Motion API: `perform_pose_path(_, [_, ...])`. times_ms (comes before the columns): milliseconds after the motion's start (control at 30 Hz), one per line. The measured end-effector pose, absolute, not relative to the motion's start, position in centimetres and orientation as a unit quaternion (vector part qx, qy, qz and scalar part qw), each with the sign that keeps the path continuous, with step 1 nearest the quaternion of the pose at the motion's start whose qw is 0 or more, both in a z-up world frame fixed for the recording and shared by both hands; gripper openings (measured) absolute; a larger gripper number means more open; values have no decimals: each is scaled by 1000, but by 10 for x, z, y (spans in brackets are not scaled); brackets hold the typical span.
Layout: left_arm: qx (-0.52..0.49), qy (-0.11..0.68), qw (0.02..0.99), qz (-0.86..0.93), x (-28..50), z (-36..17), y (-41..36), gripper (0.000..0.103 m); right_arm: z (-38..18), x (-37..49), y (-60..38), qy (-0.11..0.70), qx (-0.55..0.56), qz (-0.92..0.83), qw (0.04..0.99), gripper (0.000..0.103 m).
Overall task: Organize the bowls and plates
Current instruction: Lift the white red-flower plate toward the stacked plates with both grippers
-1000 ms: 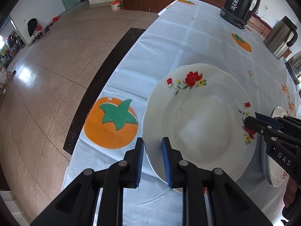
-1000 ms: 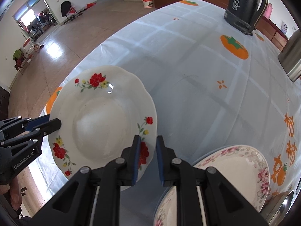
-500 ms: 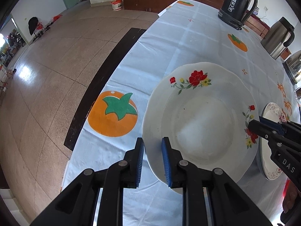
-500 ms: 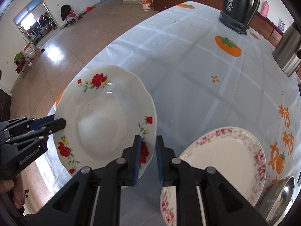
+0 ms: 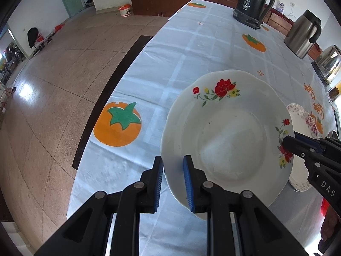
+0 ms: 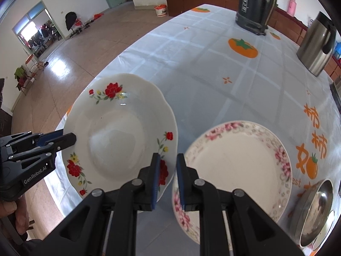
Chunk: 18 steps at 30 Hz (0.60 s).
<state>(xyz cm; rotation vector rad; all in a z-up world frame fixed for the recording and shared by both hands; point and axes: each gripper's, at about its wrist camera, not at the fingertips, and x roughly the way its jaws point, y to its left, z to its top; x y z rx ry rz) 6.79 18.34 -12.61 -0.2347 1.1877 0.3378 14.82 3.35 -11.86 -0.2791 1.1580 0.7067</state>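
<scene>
We find the left gripper and right gripper each pinching opposite rims of the red-flowered plate, held near the table's left edge, beside the pink-rimmed plate.

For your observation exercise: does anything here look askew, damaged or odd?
Nothing looks damaged or spilled. The red-flowered plate hangs tilted above the tablecloth, pinched at opposite rims by the left hand-held gripper and right hand-held gripper.

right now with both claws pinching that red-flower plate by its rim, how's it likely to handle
The red-flower plate looks like glazed ceramic: probably stiff, and fragile if dropped. Its glossy surface may be slippery between the left claw and right claw, which grip only the thin rim on opposite sides, so it could tip if either loosens.
</scene>
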Motion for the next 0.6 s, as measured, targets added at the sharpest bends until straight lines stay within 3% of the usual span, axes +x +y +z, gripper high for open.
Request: perform_pose_path(600, [-78, 552, 820, 129, 74, -115, 131, 22, -109, 139, -25, 530, -105, 297, 787, 15])
